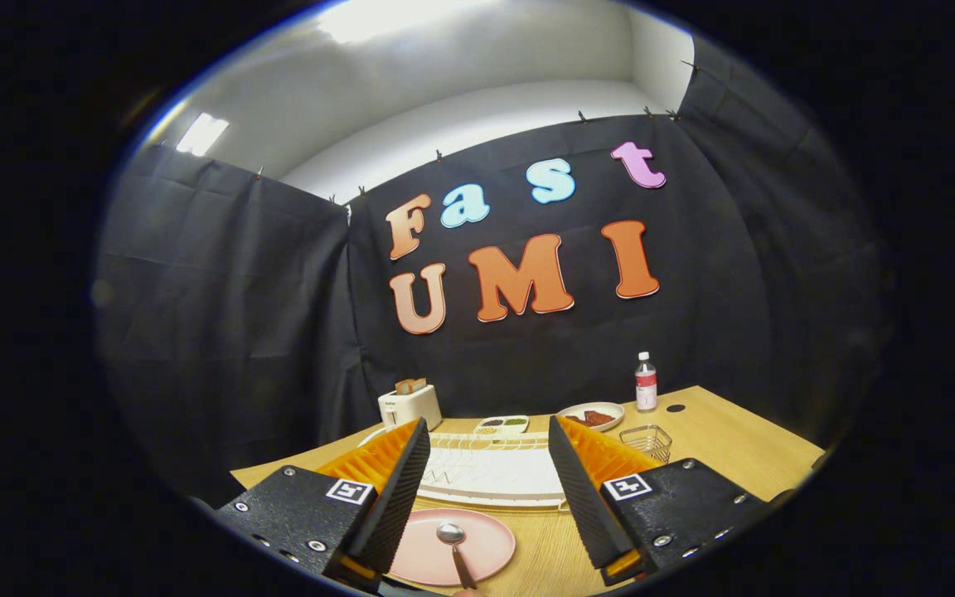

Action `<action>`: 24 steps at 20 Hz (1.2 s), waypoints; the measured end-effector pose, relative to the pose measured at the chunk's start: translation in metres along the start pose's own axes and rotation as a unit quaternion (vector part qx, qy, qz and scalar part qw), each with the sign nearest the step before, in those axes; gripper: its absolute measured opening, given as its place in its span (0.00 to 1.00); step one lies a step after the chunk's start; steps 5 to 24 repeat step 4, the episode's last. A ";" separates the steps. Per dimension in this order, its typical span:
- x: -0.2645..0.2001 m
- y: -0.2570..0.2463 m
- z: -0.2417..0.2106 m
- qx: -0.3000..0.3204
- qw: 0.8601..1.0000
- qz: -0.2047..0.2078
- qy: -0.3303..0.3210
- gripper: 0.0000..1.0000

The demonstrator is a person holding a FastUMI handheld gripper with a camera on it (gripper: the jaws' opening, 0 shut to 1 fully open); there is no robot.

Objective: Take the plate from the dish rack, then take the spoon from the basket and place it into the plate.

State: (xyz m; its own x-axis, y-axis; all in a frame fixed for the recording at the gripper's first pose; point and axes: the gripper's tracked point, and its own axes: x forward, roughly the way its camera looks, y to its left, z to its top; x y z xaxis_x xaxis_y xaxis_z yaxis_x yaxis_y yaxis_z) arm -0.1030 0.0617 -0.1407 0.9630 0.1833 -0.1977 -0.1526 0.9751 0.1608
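bottle [646,381] label unreadable, no legible text

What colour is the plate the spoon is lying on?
Pink. The plate shows in the gripper view, between the open tool's fingers.

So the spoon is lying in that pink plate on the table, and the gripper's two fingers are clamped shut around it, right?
Not quite. The spoon does lie in the pink plate on the table, but the gripper is not clamped on it: in the gripper view its fingers stand wide apart and hold nothing, with the plate low between them.
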 end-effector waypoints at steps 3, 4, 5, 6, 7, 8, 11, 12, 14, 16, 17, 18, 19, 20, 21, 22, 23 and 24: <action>-0.002 -0.004 0.006 0.001 1.000 -0.007 -0.010 0.86; -0.002 -0.001 0.008 0.001 1.000 -0.006 -0.012 0.86; -0.002 -0.001 0.008 0.001 1.000 -0.006 -0.012 0.86; -0.002 -0.001 0.008 0.001 1.000 -0.006 -0.012 0.86; -0.002 -0.001 0.008 0.001 1.000 -0.006 -0.012 0.86; -0.002 -0.001 0.008 0.001 1.000 -0.006 -0.012 0.86; -0.002 -0.001 0.008 0.001 1.000 -0.006 -0.012 0.86; -0.002 -0.001 0.008 0.001 1.000 -0.006 -0.012 0.86; -0.002 -0.001 0.008 0.001 1.000 -0.006 -0.012 0.86; -0.002 -0.001 0.008 0.001 1.000 -0.006 -0.012 0.86; -0.002 -0.001 0.008 0.001 1.000 -0.006 -0.012 0.86; -0.002 -0.001 0.008 0.001 1.000 -0.006 -0.012 0.86; -0.002 -0.001 0.008 0.001 1.000 -0.006 -0.012 0.86; -0.002 -0.001 0.008 0.001 1.000 -0.006 -0.012 0.86; -0.002 -0.001 0.008 0.001 1.000 -0.006 -0.012 0.86; -0.002 -0.001 0.008 0.001 1.000 -0.006 -0.012 0.86; -0.002 -0.001 0.008 0.001 1.000 -0.006 -0.012 0.86; -0.002 -0.001 0.008 0.001 1.000 -0.006 -0.012 0.86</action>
